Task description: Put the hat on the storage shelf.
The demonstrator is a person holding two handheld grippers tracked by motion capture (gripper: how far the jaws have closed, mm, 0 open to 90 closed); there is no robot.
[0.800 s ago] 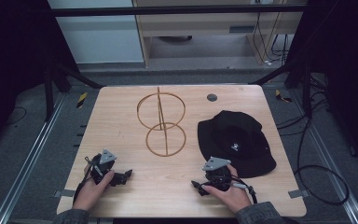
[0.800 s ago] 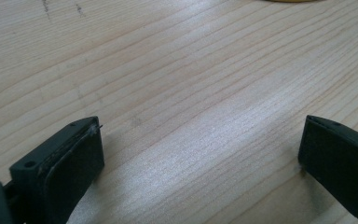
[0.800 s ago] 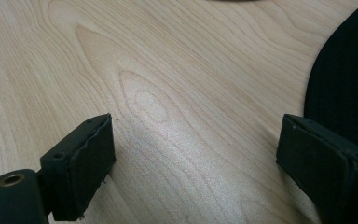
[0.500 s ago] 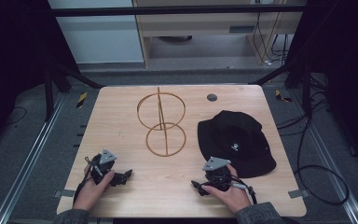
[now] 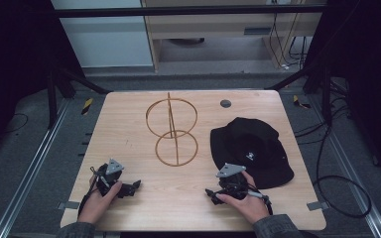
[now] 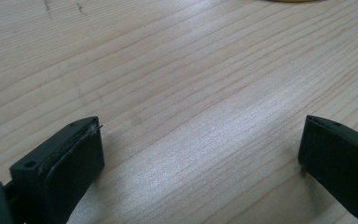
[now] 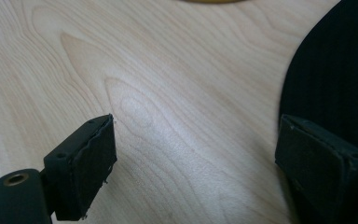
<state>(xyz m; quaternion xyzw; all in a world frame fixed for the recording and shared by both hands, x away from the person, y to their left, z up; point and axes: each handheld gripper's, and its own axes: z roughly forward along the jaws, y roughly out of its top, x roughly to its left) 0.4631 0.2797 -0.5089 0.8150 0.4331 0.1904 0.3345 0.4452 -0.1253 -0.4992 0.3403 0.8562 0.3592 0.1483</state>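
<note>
Two grippers low over the table [image 5: 129, 129], left gripper [image 6: 200, 154] jaws wide, right gripper [image 7: 196, 154] jaws wide beside black hat [image 5: 250, 148]

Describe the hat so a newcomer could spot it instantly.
Start at the wooden table. On its right half, beside the wire ring stand, lies the black bucket hat. It is the only soft dark thing there, with a small white emblem.

I saw a pale wooden table [image 5: 129, 119] on grey carpet [image 5: 25, 148], dark frame struts [image 5: 54, 94] either side, a light cabinet [image 5: 104, 39] behind, and cables [image 5: 337, 188] trailing right.
</note>
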